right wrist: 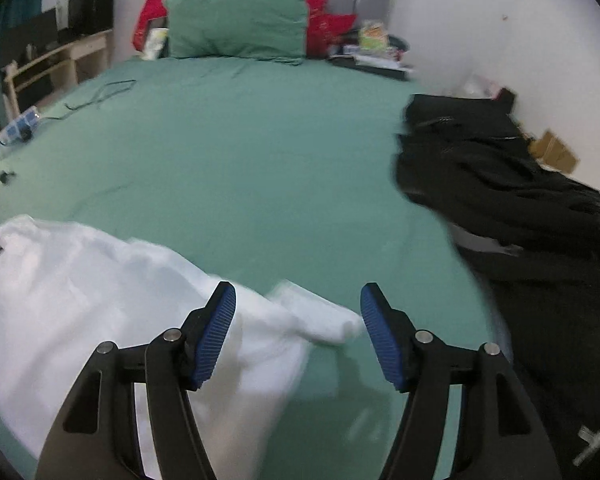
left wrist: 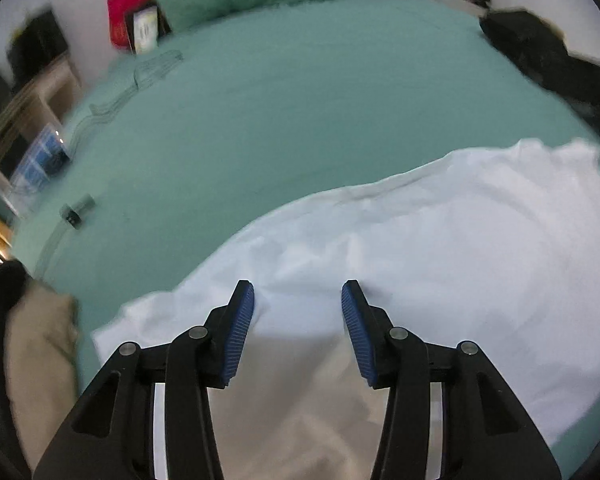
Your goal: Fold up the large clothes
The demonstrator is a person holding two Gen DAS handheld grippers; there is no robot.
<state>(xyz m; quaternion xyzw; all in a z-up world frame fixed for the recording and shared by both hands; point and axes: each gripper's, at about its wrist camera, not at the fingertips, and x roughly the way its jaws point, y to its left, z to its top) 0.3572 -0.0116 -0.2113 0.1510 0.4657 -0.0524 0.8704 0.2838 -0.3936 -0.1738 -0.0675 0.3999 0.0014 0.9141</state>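
The left gripper (left wrist: 298, 292) is hovering with fingers released over the white garment (left wrist: 440, 248) lying on the green bed (left wrist: 260, 128); the right gripper (right wrist: 298, 296) is gaping empty above its edge, black clothes (right wrist: 500, 184) lying rightward

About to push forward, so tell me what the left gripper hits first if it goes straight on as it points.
Most likely the white cloth: the left gripper is open, aimed down at it, nothing between the pads. The green sheet lies beyond. Depth is hard to judge.
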